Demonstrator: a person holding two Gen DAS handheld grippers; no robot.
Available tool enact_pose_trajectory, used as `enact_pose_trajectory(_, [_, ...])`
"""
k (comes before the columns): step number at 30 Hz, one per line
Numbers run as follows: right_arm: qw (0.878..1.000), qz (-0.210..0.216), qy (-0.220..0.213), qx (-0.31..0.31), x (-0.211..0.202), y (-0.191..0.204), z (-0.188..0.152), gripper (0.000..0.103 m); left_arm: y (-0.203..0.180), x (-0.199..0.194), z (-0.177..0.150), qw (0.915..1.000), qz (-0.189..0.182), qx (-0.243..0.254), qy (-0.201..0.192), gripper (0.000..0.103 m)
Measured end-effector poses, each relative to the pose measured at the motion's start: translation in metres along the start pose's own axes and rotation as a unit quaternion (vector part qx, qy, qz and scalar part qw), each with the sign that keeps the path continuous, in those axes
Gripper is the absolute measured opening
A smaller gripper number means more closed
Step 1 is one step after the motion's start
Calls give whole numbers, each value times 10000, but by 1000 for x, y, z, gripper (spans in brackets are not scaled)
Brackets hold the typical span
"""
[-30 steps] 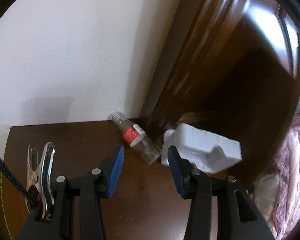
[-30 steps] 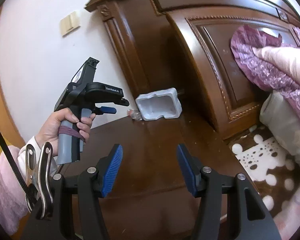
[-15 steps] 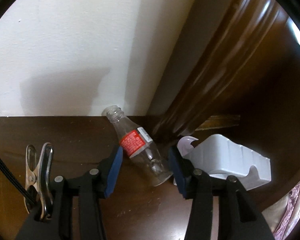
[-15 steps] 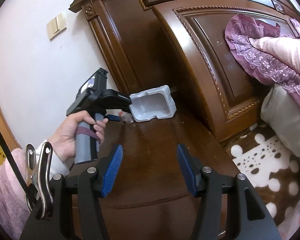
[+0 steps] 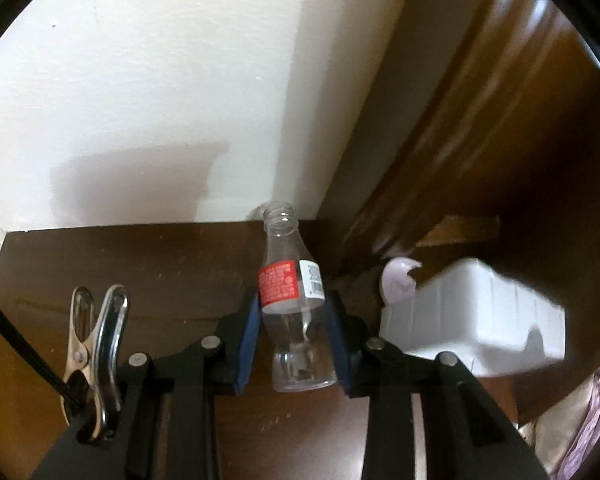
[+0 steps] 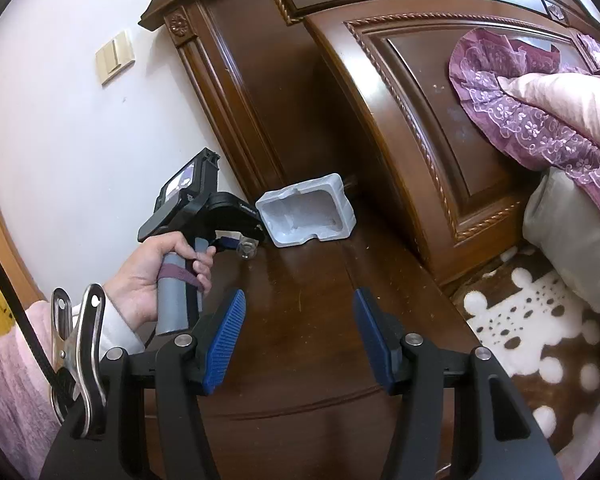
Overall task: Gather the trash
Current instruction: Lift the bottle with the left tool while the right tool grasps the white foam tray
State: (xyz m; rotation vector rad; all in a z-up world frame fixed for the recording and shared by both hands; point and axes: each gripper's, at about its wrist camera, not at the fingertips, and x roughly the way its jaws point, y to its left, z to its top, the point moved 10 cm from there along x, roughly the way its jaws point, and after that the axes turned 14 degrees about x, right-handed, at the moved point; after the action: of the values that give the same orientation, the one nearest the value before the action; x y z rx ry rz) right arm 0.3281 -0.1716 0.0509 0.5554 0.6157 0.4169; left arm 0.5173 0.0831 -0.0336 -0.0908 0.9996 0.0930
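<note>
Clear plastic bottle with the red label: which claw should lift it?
Left. The left claw is closing with the clear plastic bottle between its blue pads; the right claw hangs open, well short.

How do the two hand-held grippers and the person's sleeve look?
Both grippers, left and right, have black frames, blue ribbed pads, a metal clip and a black cable. The left one has a grey handle. The sleeve is pink.
</note>
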Motion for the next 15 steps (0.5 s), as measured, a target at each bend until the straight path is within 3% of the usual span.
enact_pose_trajectory(8, [10000, 15, 43, -13, 3, 2, -3, 57, 12, -17, -32, 9995, -288, 106, -21, 33])
enact_pose_trajectory(15, [9999, -6, 120, -25, 10, 1, -9, 57, 22, -65, -64, 9974, -337, 406, -493, 33])
